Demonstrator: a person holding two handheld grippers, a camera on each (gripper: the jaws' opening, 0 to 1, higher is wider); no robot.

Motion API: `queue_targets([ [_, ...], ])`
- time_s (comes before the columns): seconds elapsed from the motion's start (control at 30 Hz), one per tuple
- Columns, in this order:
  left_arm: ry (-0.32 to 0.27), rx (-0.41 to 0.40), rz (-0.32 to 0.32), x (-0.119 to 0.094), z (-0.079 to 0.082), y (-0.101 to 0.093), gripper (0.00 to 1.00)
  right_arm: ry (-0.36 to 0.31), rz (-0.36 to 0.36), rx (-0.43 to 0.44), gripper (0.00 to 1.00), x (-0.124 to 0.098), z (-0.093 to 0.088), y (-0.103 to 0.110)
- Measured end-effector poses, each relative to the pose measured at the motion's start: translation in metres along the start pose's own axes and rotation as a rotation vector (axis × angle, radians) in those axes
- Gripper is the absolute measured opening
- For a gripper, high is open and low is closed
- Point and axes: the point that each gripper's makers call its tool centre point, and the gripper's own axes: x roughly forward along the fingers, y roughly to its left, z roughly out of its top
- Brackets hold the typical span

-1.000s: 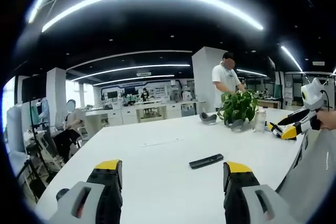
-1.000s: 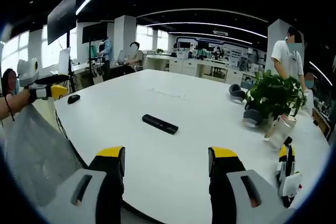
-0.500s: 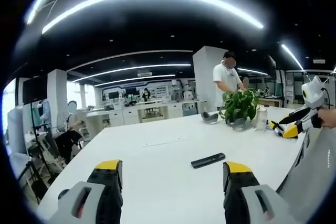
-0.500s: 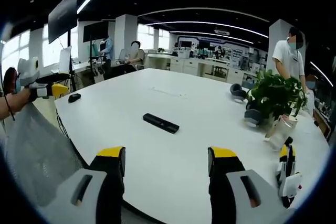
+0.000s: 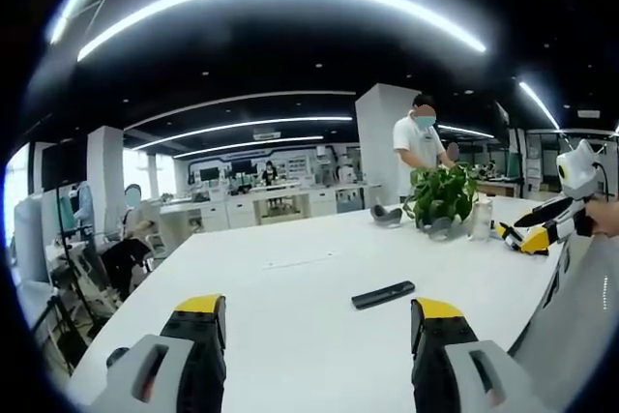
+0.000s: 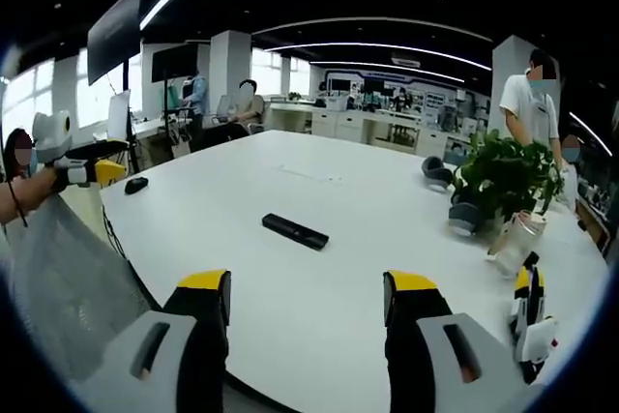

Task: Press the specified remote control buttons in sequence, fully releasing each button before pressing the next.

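A black remote control (image 5: 382, 294) lies flat on the white table (image 5: 290, 307), ahead and slightly right of my left gripper (image 5: 319, 321), whose yellow-tipped jaws stand open and empty well short of it. In the right gripper view the same remote control (image 6: 295, 230) lies mid-table, ahead of my right gripper (image 6: 308, 297), also open with nothing between its fingers. My right gripper (image 5: 542, 234) shows at the far right of the left gripper view, held in a hand. My left gripper (image 6: 82, 166) appears at the left edge of the right gripper view.
A potted green plant (image 6: 503, 181) stands near the table's far side beside a clear jar (image 6: 513, 239) and grey items (image 6: 435, 169). A small black object (image 6: 135, 182) lies at the table's left corner. A yellow-black tool (image 6: 527, 321) rests at the right. A person (image 5: 418, 142) stands behind the plant.
Both views have shifted only slightly; the remote lies where it was and both grippers stay open.
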Motion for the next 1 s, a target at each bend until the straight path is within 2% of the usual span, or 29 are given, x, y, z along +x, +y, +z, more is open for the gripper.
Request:
queue_targets([
  [1.0, 0.045, 0.015, -0.008, 0.0043, -0.0077, -0.0023, 0.81, 0.006, 0.0, 0.019, 0.64, 0.0035, -0.0051, -0.0094],
])
